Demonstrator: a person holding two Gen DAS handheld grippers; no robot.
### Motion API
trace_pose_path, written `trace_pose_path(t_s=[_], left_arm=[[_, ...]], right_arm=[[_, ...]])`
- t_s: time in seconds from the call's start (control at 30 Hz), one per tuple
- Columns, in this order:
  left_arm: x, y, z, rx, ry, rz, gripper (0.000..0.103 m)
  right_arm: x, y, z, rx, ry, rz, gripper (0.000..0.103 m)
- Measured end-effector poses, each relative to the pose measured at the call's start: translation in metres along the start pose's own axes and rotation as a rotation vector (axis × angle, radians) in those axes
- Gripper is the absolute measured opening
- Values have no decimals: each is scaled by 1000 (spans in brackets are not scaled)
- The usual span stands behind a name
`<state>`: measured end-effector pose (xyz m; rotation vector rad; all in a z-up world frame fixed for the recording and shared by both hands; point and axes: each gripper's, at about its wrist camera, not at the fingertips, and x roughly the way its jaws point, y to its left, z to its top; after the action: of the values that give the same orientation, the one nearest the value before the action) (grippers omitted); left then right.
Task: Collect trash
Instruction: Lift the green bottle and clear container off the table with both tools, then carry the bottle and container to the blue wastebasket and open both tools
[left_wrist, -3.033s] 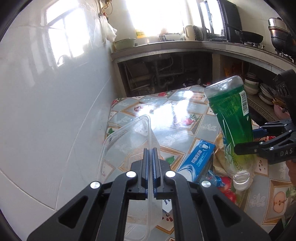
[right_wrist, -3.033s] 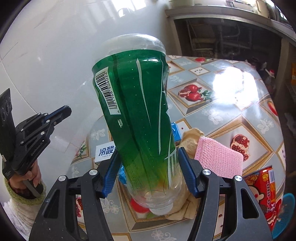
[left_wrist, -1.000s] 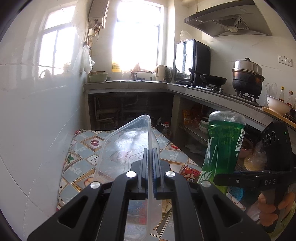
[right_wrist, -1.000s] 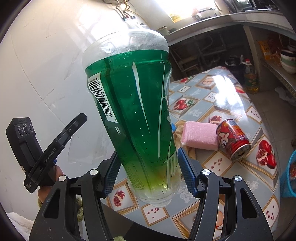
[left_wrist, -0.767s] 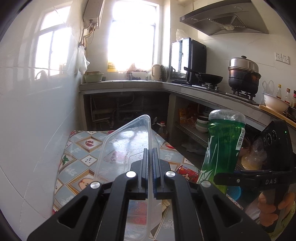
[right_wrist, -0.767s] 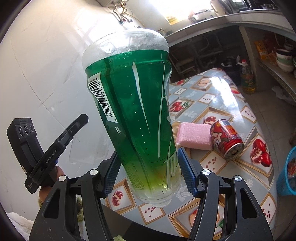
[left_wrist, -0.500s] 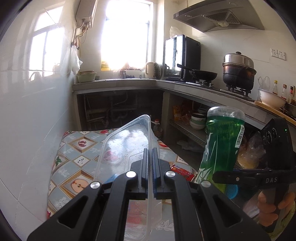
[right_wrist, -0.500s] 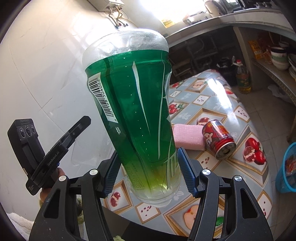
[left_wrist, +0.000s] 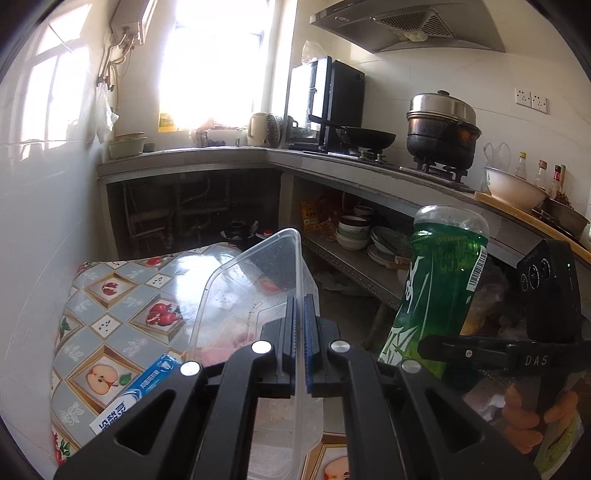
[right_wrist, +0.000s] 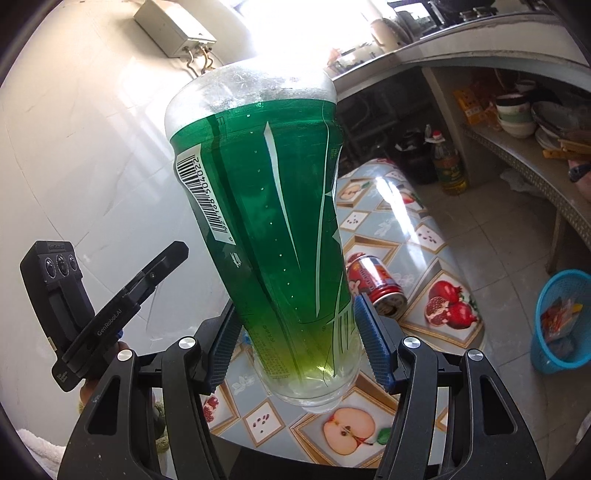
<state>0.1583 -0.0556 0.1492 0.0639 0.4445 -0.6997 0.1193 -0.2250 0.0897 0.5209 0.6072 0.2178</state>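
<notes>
Green bottle (right_wrist: 273, 236): held upside down and tilted, lifted clear above the worktop (right_wrist: 417, 236), its neck end between the blue pads of the right tool (right_wrist: 301, 349).
Right tool: jaws pinching the bottle from both sides.
Clear plastic container (left_wrist: 255, 295): thin-walled, empty, raised off the worktop, one wall running between the fingers of the left tool (left_wrist: 300, 325).
Left tool: jaws pressed together on that wall.
Gap between loads: bottle and container sit side by side, apart, not touching.
Red can (right_wrist: 376, 286): lying on its side near the worktop's right edge, just behind the bottle in the right wrist view.
Toothpaste box (left_wrist: 138, 393): flat on the patterned cloth, near the worktop's near edge.
Blue basket (right_wrist: 561, 321): on the floor, right of the worktop and clear of it, with scraps inside.
Open room: bare tiled floor (right_wrist: 498, 236) between worktop and kitchen shelves.
Left side: white wall (left_wrist: 40, 221) right along the worktop's edge.
</notes>
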Motion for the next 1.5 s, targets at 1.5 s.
trace_pose_path(t_s=[1.5], left_arm=[[330, -223, -24, -148, 494, -426, 3]], right_arm=[[-47, -267, -35, 192, -17, -785, 58]])
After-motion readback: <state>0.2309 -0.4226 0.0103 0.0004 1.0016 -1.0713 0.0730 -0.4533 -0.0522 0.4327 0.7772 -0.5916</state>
